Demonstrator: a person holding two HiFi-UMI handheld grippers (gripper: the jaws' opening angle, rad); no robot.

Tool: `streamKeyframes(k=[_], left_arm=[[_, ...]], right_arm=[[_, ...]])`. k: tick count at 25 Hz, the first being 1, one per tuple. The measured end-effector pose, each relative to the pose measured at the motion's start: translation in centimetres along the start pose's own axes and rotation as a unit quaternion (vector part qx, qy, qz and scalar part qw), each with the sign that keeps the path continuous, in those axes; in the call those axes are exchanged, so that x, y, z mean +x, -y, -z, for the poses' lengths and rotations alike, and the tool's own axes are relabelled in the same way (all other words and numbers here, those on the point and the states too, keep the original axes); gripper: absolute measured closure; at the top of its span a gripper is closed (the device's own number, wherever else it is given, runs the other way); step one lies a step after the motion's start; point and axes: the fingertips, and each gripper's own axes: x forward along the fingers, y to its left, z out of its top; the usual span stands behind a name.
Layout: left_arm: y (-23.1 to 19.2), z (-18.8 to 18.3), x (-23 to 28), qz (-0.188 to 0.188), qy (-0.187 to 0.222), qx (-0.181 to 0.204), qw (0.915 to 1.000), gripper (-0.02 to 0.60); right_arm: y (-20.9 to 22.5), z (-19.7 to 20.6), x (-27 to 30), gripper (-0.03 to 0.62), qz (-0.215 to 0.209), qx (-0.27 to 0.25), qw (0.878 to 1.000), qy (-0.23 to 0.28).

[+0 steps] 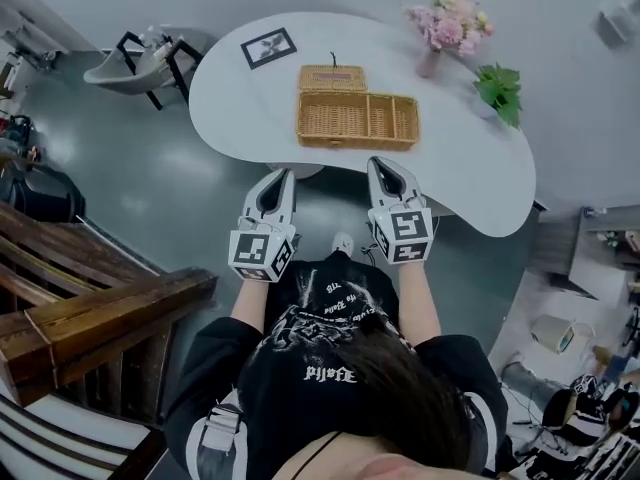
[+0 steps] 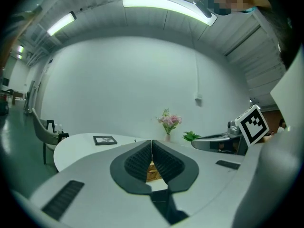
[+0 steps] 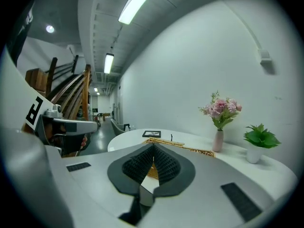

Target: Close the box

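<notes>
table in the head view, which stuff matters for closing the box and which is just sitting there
Part of the job:
- wicker box, standing open
- lid, folded back flat behind it
- left gripper and right gripper, both shut and empty, short of the table edge

Just lying about:
- picture frame
- vase of pink flowers
- potted plant
- chair off the table

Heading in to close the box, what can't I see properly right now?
- Wicker box compartments, head view: too small to tell contents.
- Lid and its dark knob, head view: too small for detail.
- Box interior, both gripper views: hidden behind the shut left tongs and right tongs.
</notes>
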Motion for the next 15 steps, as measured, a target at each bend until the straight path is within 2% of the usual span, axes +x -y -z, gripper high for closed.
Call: streamKeyframes(k=[8, 15], left_arm=[[0.6, 0.4, 5.5, -0.036, 0.001, -0.014, 0.9993, 0.557], [-0.3, 0.5, 8.3, -0.056, -0.009, -0.012, 0.9983, 0.557]], right_arm=[[4.1, -0.9, 3.8, 0.569, -0.044, -0.015, 0.999, -0.001], [6.5, -1.7, 6.0, 0.569, -0.056, -0.011, 0.998, -0.008]])
